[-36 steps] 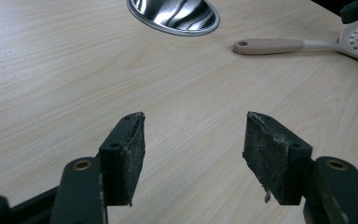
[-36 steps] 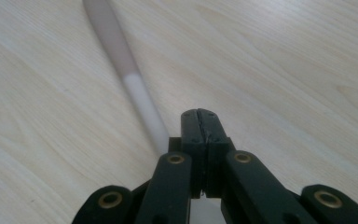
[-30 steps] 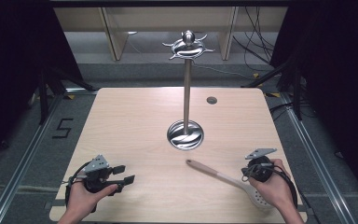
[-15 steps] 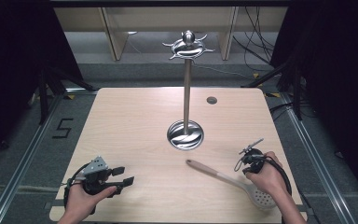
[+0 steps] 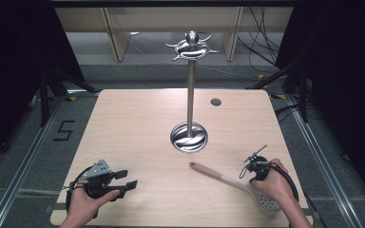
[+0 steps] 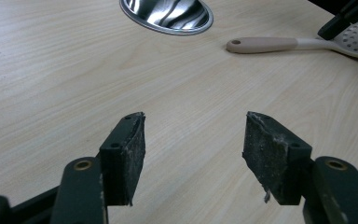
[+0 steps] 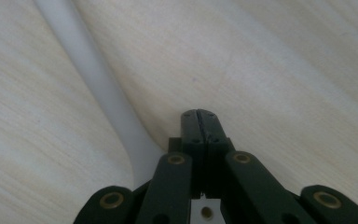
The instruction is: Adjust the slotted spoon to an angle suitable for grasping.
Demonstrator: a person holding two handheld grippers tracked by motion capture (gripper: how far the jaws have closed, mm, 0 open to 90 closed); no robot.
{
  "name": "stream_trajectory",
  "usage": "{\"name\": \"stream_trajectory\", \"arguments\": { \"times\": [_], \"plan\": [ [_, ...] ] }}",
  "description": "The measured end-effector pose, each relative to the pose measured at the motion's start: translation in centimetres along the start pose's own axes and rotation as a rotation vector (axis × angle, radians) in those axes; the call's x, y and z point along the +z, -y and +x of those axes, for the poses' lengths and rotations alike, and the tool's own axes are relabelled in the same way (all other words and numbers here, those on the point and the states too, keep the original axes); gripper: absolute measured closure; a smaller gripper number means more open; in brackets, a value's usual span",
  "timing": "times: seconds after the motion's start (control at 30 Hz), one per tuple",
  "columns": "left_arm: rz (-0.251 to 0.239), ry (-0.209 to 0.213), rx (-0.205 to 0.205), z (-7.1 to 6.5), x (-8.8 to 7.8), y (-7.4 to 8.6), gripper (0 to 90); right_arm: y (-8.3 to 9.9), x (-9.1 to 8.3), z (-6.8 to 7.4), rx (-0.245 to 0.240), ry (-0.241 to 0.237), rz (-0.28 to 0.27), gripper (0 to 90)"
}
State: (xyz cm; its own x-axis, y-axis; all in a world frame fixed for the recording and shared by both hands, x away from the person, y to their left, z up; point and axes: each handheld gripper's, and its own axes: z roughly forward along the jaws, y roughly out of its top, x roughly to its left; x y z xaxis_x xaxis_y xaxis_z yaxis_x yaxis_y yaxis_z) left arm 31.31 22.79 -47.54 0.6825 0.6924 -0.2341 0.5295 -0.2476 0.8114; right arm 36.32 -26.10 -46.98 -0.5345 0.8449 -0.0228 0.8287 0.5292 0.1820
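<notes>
Since a moment earlier, the right claw (image 5: 260, 167) had tipped over and dropped toward the near right part of the desk (image 5: 138, 123), its grey plate no longer facing up, while the left claw (image 5: 126, 179) had stayed where it was. That right claw was shut tight, jaws pressed together with nothing between them, their tips just above the wood and right beside the pale shaft of the slotted spatula (image 7: 100, 88); whether it touched the shaft I couldn't tell. The spatula (image 5: 233, 183) lay flat on the desk, its wooden handle end pointing toward the middle and its perforated head partly under the right hand (image 5: 275, 186). Over on the near left, the left claw stood wide open and empty, pads (image 6: 129, 154) well apart, resting low over bare wood in the left hand (image 5: 88, 202). Farther out, mid-desk, stood a shiny metal stand (image 5: 189, 95), a round base with a tall pole and a hooked crown on top.
</notes>
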Motion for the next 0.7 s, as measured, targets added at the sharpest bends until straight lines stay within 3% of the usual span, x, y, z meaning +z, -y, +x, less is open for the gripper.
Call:
{"name": "stream_trajectory", "arguments": {
  "times": [0.2, 0.27, 0.3, 0.33, 0.37, 0.4, 0.53, 0.7],
  "plan": [
    [0.0, 0.001, -0.002, 0.0, 0.1, 0.0, 38.0, 0.0, -0.2, 0.4, -0.025, 0.013, 0.015, 90.0],
    [-0.001, 0.001, -0.002, 0.0, 0.0, 0.0, 38.0, -0.1, -0.1, 0.6, 0.003, 0.007, 0.024, 90.0],
    [-0.001, 0.001, -0.001, 0.0, 0.0, 0.0, 38.1, 0.0, 0.2, 0.7, -0.015, 0.029, 0.014, 90.0],
    [0.0, 0.001, -0.001, 0.0, 0.0, 0.0, 38.0, -0.1, 0.0, 0.9, 0.02, 0.006, 0.043, 90.0],
    [0.0, 0.001, -0.001, 0.0, 0.0, 0.0, 38.1, -0.1, 0.0, 0.9, 0.02, 0.005, 0.046, 90.0],
    [0.0, 0.001, -0.001, 0.0, 0.0, 0.0, 38.1, -0.2, -0.1, 1.3, 0.072, -0.002, 0.064, 90.0],
    [-0.001, 0.001, -0.001, 0.0, 0.0, 0.0, 38.1, 0.0, -0.1, 1.3, 0.032, -0.003, 0.062, 90.0],
    [-0.005, -0.001, -0.001, 0.0, 0.1, 0.0, 38.1, 0.2, -0.2, 1.6, 0.018, -0.02, 0.077, 90.0]
  ]
}}
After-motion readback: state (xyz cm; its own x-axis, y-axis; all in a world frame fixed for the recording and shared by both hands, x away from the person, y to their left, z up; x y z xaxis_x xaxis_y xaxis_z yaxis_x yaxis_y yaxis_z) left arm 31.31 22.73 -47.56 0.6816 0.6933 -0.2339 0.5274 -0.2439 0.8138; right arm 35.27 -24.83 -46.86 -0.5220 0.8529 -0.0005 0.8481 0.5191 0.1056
